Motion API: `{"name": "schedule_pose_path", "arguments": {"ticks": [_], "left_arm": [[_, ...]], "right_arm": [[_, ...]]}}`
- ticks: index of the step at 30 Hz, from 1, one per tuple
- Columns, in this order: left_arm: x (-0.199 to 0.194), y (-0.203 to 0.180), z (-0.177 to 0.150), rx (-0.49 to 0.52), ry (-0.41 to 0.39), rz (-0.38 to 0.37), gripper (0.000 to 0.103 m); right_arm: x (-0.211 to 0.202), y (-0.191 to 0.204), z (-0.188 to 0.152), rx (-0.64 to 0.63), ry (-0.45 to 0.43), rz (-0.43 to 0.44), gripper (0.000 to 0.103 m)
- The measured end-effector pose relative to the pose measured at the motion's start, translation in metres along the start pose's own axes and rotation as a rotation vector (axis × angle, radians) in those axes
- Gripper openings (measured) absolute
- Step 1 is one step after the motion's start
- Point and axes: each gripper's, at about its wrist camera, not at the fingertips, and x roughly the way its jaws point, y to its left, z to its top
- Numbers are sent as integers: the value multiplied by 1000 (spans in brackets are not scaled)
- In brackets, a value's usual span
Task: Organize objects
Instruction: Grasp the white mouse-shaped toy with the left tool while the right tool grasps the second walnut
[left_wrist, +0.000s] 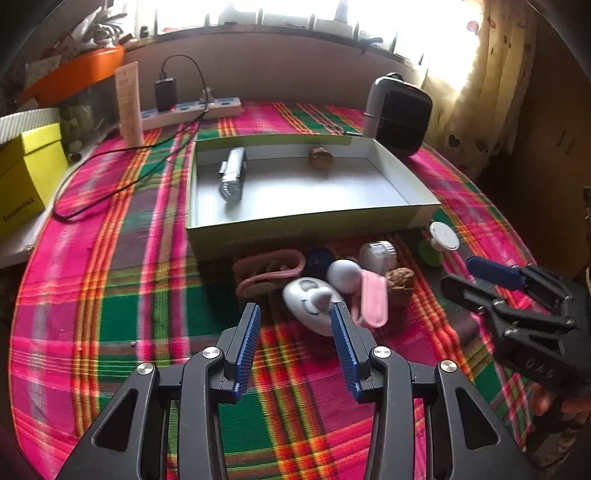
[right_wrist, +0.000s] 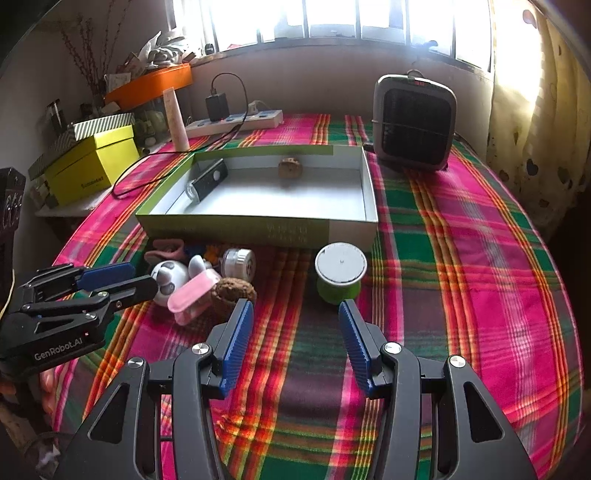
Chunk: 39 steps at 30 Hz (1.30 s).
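Your left gripper (left_wrist: 295, 314) and right gripper (right_wrist: 296, 309) both stand open and empty above the plaid tablecloth (right_wrist: 461, 258); window behind.

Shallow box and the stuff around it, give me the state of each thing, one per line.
shallow box: open, no lid
flashlight: lying inside box
green spool: upright, outside box
charger: plugged in
left gripper: open, empty
right gripper: open, empty

Two walnuts (right_wrist: 290, 166) (right_wrist: 235, 290), one tray (right_wrist: 258, 229), one spool (right_wrist: 340, 275).
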Motion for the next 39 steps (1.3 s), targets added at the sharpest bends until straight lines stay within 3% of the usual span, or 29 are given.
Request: {"name": "schedule_pose_path", "arguments": {"ticks": [10, 22, 32, 39], "left_arm": [[18, -4, 3, -25, 42, -23, 38], [25, 3, 9, -101, 33, -40, 38], [22, 13, 6, -135, 29, -42, 27], [16, 21, 2, -148, 28, -38, 27]], "right_arm": [[4, 1, -3, -5, 14, 14, 50], [13, 4, -4, -13, 39, 23, 50], [17, 8, -3, -32, 48, 31, 50], [21, 16, 2, -54, 46, 69, 50]]}}
